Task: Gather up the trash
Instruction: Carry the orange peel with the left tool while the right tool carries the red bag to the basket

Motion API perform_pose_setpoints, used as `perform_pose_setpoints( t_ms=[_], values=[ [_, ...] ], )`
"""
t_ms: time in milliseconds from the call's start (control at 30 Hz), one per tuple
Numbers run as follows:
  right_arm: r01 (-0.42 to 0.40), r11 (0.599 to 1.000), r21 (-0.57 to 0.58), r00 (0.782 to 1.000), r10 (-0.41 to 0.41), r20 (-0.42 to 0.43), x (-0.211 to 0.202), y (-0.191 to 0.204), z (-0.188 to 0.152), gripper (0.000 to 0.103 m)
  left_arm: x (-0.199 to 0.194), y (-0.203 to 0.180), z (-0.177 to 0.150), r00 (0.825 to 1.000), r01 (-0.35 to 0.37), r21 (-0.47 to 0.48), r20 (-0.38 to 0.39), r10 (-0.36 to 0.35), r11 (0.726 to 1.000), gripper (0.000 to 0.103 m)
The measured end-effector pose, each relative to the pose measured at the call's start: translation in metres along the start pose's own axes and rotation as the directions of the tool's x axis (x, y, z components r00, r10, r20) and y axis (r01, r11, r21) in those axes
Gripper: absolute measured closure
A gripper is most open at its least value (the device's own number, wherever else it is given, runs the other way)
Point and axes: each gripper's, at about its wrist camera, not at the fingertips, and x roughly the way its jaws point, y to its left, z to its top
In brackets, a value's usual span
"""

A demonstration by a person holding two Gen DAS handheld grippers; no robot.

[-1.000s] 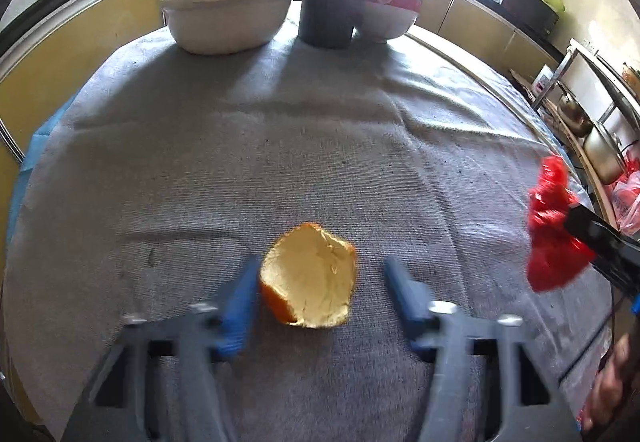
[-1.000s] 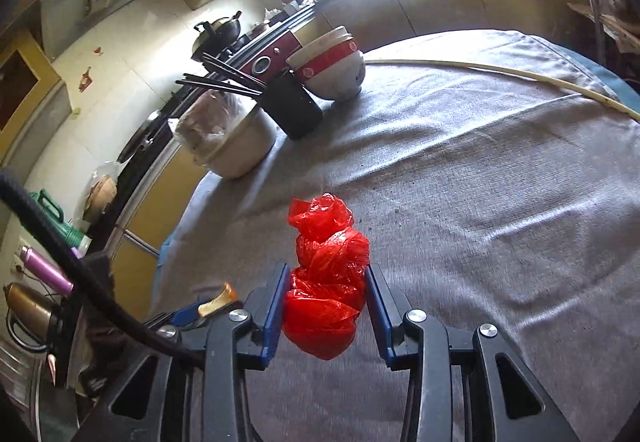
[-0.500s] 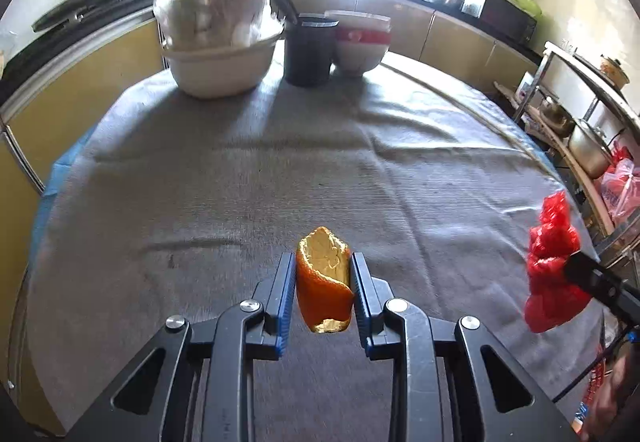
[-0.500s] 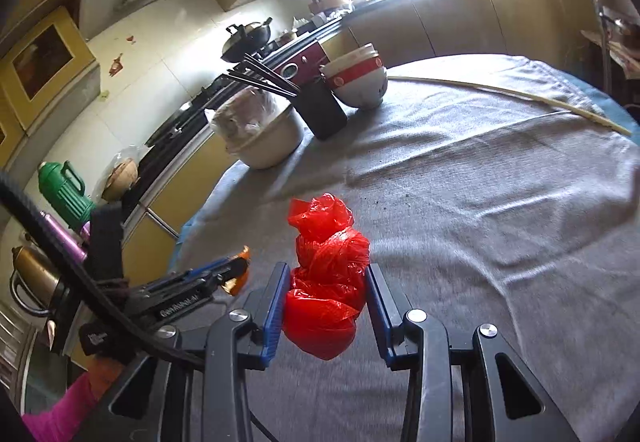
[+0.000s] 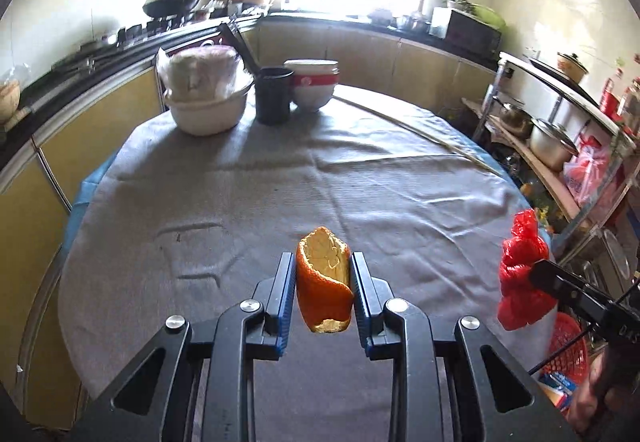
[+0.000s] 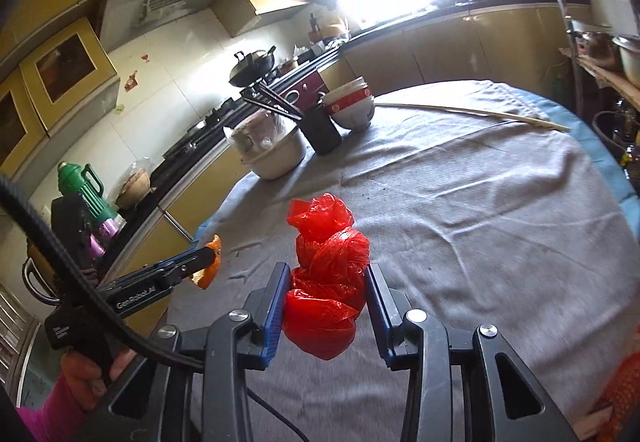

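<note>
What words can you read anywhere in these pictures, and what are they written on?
"GenRobot.AI": white letters on the side of the left claw, seen from the right wrist view.
"D A S": partial letters on the right claw's black body, cut off at the frame edge.
Small white label on the left claw's handle: too small to read.
Red mark on the bowls: too blurred to read.

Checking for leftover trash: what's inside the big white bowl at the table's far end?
The white bowl holds a bulging clear plastic bag; what the bag contains cannot be made out.
</note>
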Motion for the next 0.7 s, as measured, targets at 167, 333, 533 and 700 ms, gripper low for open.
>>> perform_pose_setpoints(
  t_ms=[167,333,533,700],
  values=[
    [0.02,1.0,-0.01,0.999,-0.019,0.031,-0.035,0.0,-0.013,0.062,-0.027,-0.021,-0.011,0.999,0.015,0.031,0.03,-0.016,0.999,0.075],
    [0.034,0.999,-0.021,0.998,-0.032,0.056,-0.064,0.002,-0.026,0.062,-0.05,-0.035,-0.02,0.998,0.014,0.047,0.062,-0.017,0.999,0.075],
    [0.034,0.999,-0.026,0.996,-0.031,0.081,-0.093,0.006,-0.042,0.062,-0.073,-0.05,-0.028,0.996,0.02,0.065,0.088,-0.026,0.998,0.075],
    [0.032,0.999,-0.016,0.994,-0.03,0.106,-0.116,0.008,-0.053,0.062,-0.089,-0.068,-0.036,0.994,0.02,0.098,0.103,-0.03,0.995,0.075]
  ],
)
